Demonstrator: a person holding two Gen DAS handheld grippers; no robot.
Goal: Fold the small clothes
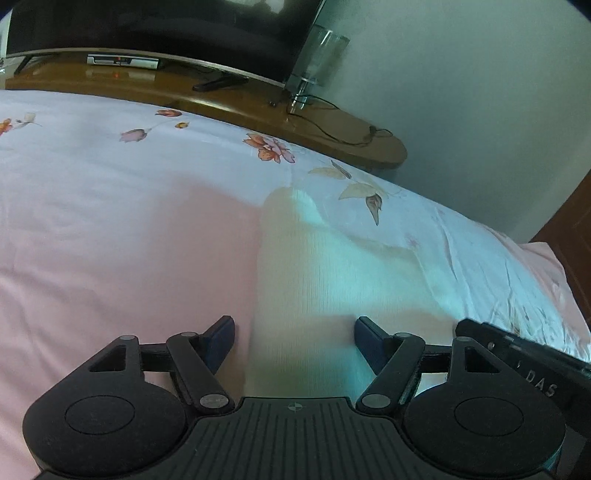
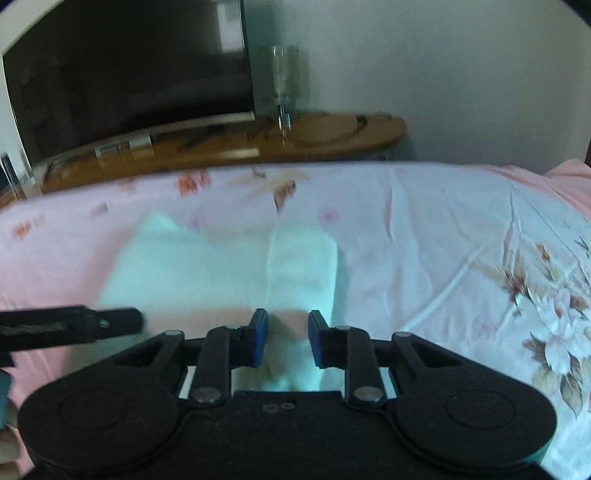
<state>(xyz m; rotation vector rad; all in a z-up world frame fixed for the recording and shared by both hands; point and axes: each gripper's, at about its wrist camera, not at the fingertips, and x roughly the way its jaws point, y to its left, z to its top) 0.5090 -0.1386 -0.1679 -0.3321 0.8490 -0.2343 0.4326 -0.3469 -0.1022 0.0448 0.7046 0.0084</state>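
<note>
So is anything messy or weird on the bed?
Nothing is spilled or broken. The white garment lies folded on the floral bedsheet, though its far edge looks a bit uneven, with one corner poking up. The sheet has some wrinkles toward the right. Cables trail loosely across the wooden shelf behind the bed.

A pink bedsheet point(image 1: 110, 240) printed with flowers covers the bed. Beyond its far edge runs a wooden shelf point(image 1: 229, 99). On the shelf stand a dark TV point(image 1: 166, 29), a silver box point(image 1: 123, 61) below the screen, a glass point(image 1: 319, 59) and a black cable point(image 1: 332, 129).
</note>
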